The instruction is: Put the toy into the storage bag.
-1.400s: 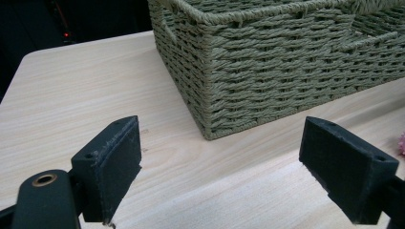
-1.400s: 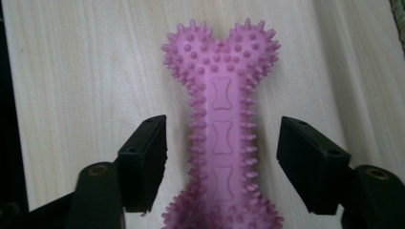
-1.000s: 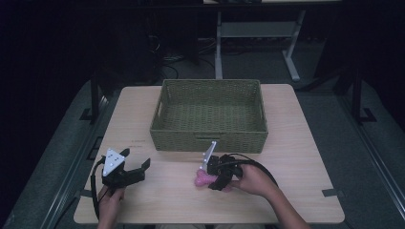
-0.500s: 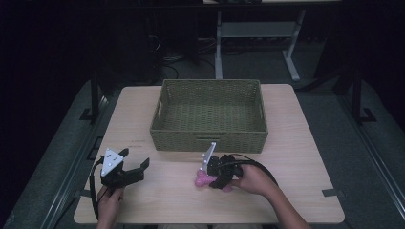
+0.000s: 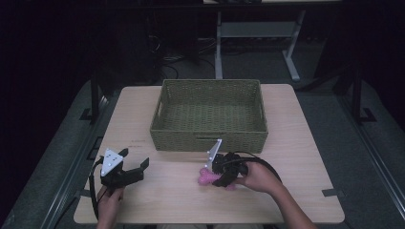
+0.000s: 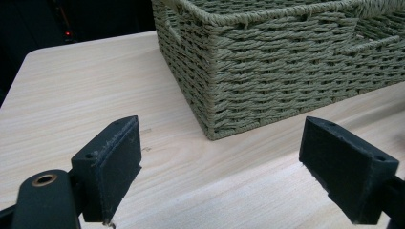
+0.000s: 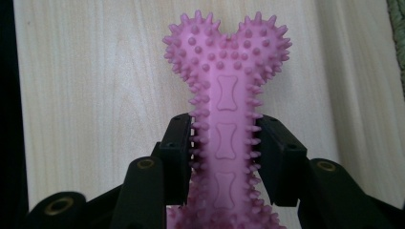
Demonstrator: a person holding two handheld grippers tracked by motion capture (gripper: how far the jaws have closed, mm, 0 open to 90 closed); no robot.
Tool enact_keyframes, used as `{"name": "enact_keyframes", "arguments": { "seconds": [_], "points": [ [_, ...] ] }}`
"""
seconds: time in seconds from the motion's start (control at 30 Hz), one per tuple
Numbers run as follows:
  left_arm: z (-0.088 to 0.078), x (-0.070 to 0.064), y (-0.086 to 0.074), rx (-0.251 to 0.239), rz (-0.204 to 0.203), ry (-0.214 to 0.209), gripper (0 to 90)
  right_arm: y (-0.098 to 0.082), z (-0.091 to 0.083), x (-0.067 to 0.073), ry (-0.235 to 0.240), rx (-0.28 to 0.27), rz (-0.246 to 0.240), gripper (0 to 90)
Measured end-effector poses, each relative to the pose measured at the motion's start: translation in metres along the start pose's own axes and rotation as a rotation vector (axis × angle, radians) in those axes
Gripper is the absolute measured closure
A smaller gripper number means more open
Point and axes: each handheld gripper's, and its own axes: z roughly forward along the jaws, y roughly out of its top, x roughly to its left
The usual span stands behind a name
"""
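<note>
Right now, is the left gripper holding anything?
No, the left gripper is open, with bare table between its jaws and the basket ahead.

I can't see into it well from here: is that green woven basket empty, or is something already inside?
Empty, as far as the high view shows: the basket has bare woven floor inside. The pink bone toy lies outside, clamped in the right gripper.

Matte black two-jaw left gripper [image 5: 125, 172] with blocky rectangular fingers [image 6: 112, 163], brass-ringed pivot holes, pale grey three-cornered plate with dark dots on top, black cable trailing, matching black right gripper [image 7: 224, 160] with small screw holes, bare forearms, no sleeves visible
</note>
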Motion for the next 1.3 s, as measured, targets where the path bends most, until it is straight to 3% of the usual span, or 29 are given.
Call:
{"name": "enact_keyframes", "arguments": {
  "seconds": [0.33, 0.53, 1.3],
  "points": [
    [0.001, -0.001, 0.0, -0.003, 0.003, -0.001, 13.8, -0.008, -0.013, -0.005, 0.035, -0.044, 0.016, 57.8],
    [0.001, -0.001, 0.0, 0.0, 0.006, -0.007, 13.9, -0.008, -0.023, -0.005, 0.007, -0.042, 0.005, 57.8],
    [0.001, -0.002, 0.0, 0.0, 0.007, -0.008, 13.8, -0.01, -0.061, -0.014, 0.001, -0.097, -0.005, 57.8]
  ]
}}
